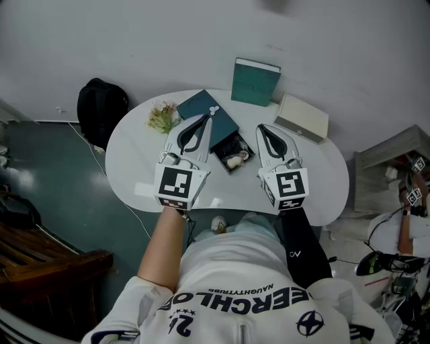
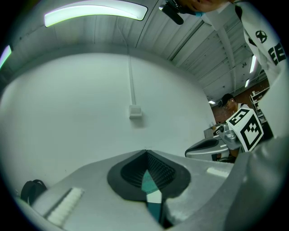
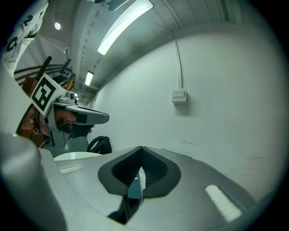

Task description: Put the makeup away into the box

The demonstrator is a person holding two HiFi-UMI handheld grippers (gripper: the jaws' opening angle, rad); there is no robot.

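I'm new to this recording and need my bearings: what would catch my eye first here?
The left gripper and right gripper, both shut and bearing marker cubes, are side by side over a white table. Between them lies a dark teal box, its black compartment open with something pale inside. By the wall behind are a teal case and a cream box, and flowers lie at the table's left.

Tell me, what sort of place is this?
Probably an indoor workroom dressed like a home corner: a small white table against a bare wall, a strip light on a panelled ceiling, a black bag on the floor.
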